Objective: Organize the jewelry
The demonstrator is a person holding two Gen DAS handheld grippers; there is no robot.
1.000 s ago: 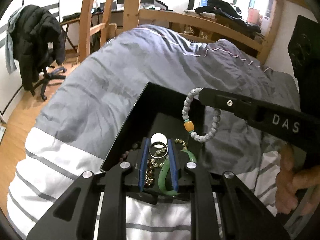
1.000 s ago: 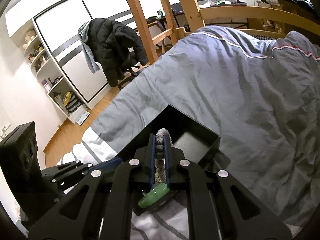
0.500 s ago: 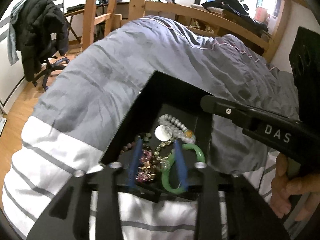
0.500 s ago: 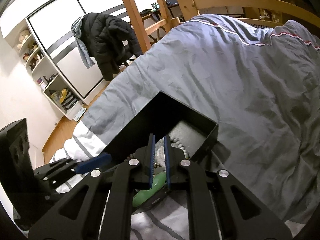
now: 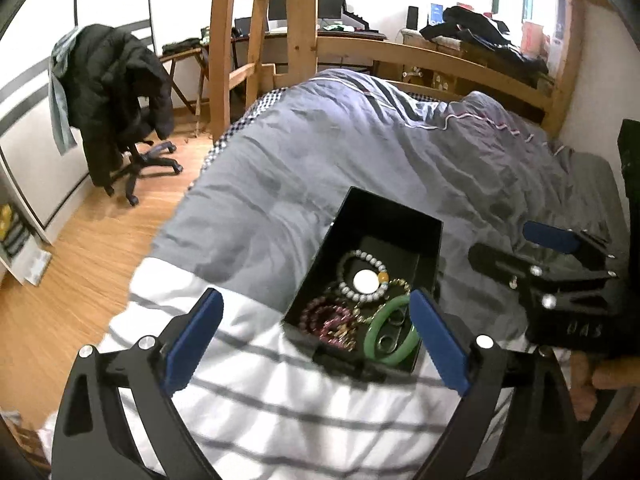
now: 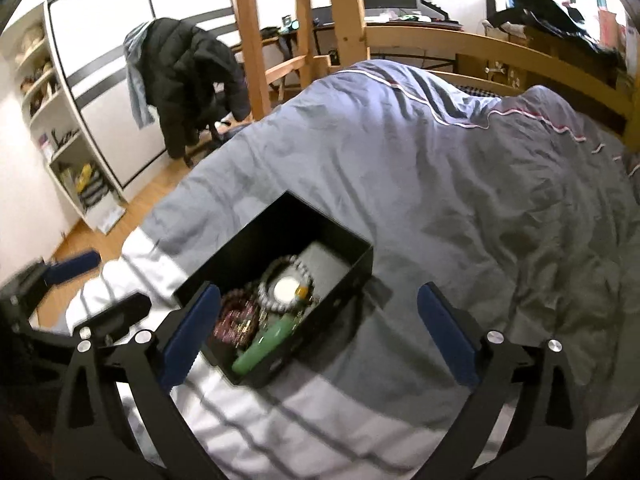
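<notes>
A black open box (image 5: 384,212) sits on the grey duvet and shows in the right wrist view (image 6: 256,240) too. In it lie a grey bead bracelet (image 5: 362,258) with an orange bead, a white disc (image 5: 365,280), a green bangle (image 5: 394,336), a dark red bead bracelet (image 5: 320,314) and gold pieces. The grey bracelet (image 6: 304,270) and green bangle (image 6: 260,350) also show from the right. My left gripper (image 5: 314,332) is wide open and empty, just above the box's near end. My right gripper (image 6: 318,328) is wide open and empty, above and to the right of the box.
The bed's grey duvet (image 5: 360,152) has a white striped band (image 5: 280,400) at the near end. A wooden ladder (image 5: 240,40) and bed frame stand behind. An office chair with a black jacket (image 5: 116,96) stands on the wooden floor at left. White shelves (image 6: 48,120) are at far left.
The right gripper let the grey bead bracelet go into the box, then opened wide and drew back. The left gripper opened wide and pulled up and back from the box.
</notes>
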